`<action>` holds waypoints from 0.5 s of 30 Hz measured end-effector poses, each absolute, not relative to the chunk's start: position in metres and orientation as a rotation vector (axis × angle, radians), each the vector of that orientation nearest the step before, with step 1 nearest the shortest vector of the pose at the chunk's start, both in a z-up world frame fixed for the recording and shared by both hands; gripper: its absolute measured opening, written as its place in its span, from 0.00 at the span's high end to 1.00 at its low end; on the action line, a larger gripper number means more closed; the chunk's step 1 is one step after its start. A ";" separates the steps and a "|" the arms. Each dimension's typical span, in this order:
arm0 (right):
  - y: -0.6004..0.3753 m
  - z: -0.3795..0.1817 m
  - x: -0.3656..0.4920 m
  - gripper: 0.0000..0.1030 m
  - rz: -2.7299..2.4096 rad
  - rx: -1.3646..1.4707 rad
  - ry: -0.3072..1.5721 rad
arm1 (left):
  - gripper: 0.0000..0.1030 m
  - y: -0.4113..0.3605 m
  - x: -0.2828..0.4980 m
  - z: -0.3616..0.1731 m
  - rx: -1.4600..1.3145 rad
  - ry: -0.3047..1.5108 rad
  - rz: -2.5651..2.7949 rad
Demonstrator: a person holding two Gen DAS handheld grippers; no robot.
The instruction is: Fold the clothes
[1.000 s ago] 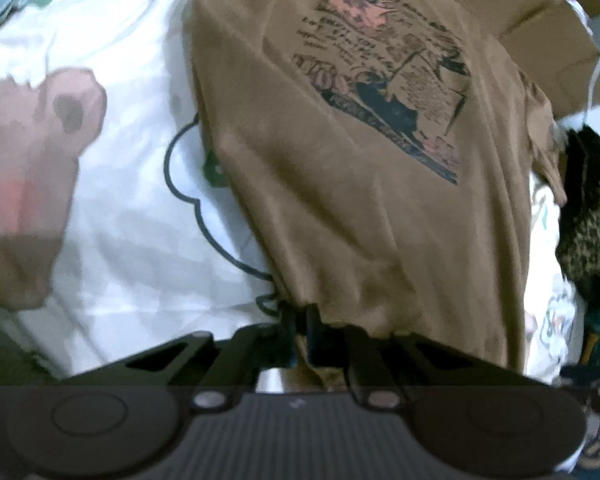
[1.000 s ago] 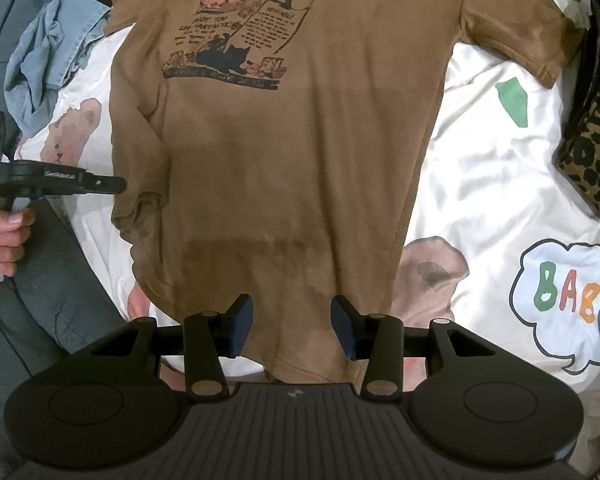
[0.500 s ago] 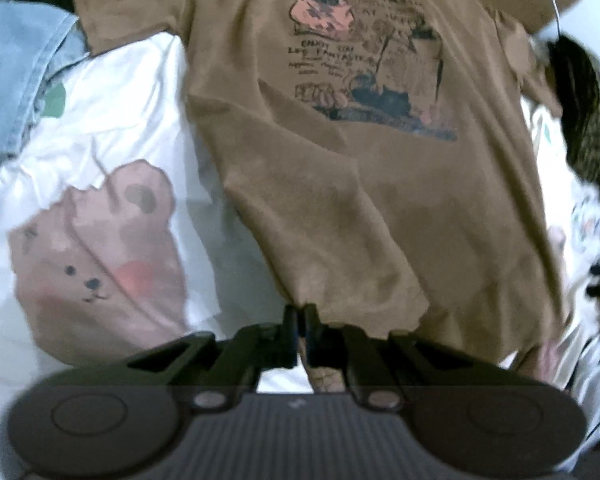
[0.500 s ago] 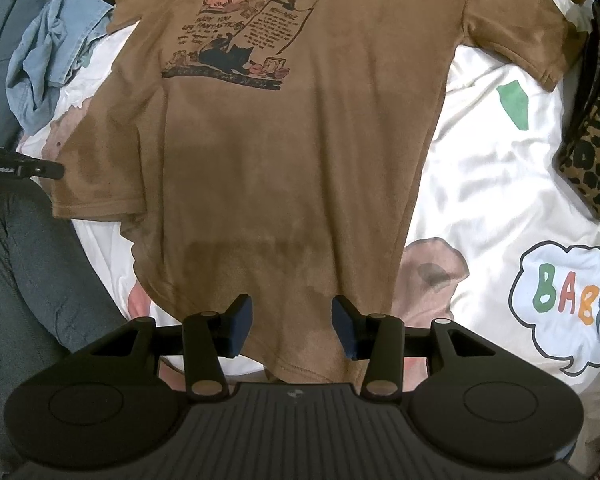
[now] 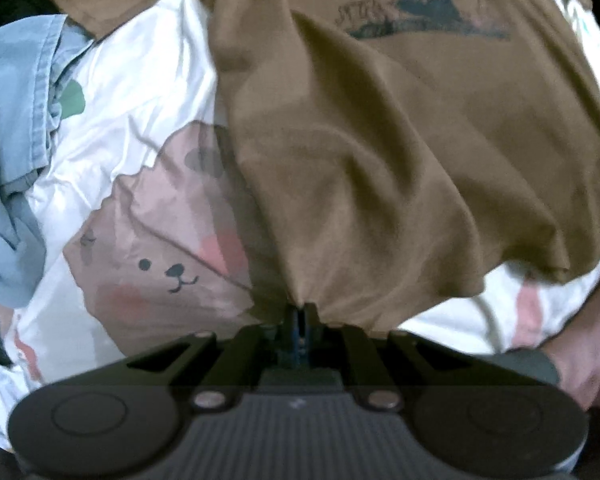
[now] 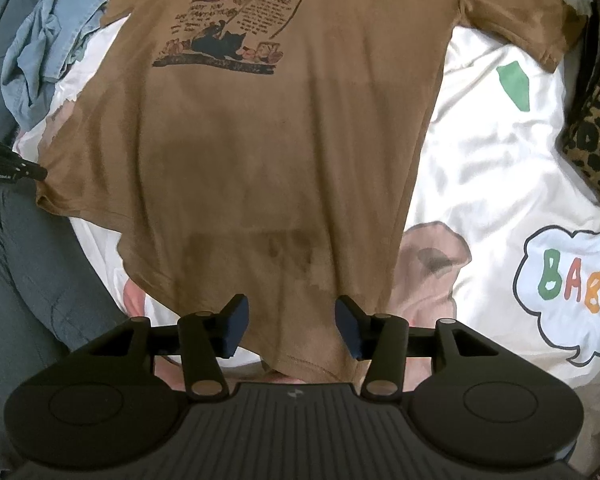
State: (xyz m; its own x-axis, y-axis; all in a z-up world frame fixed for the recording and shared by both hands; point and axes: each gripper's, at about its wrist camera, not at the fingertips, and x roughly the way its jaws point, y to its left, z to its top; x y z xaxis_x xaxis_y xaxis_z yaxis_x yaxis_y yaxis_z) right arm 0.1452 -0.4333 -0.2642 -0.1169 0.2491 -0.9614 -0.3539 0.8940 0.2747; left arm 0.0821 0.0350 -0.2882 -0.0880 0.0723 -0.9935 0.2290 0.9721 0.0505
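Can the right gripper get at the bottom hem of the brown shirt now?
Probably yes. The right gripper is open above the brown shirt, whose hem lies uncovered just below it.

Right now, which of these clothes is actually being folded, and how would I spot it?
Look at the white cartoon bedsheet: the brown T-shirt lies spread across its middle, between a crumpled blue garment and a leopard-print garment. It is the only one with a printed picture on its chest, and the left gripper pinches its hem.
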 end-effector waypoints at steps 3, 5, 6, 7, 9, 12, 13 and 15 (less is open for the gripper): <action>-0.436 -0.271 0.144 0.46 0.501 -0.090 1.633 | 0.98 0.037 0.089 -0.292 0.272 1.667 -0.135; -0.439 -0.276 0.144 0.46 0.494 -0.092 1.644 | 0.98 0.038 0.091 -0.297 0.319 1.685 -0.134; -0.441 -0.277 0.144 0.46 0.491 -0.093 1.650 | 0.98 0.040 0.091 -0.300 0.344 1.700 -0.132; -0.442 -0.278 0.145 0.46 0.488 -0.094 1.653 | 0.98 0.041 0.091 -0.304 0.360 1.712 -0.130; -0.443 -0.278 0.146 0.46 0.483 -0.094 1.655 | 0.98 0.045 0.091 -0.309 0.375 1.730 -0.125; -0.445 -0.275 0.149 0.46 0.481 -0.095 1.648 | 0.97 0.048 0.090 -0.311 0.350 1.742 -0.131; -0.445 -0.274 0.150 0.46 0.480 -0.095 1.645 | 0.96 0.048 0.090 -0.313 0.345 1.742 -0.131; -0.446 -0.270 0.153 0.46 0.479 -0.096 1.638 | 0.90 0.049 0.091 -0.314 0.335 1.740 -0.117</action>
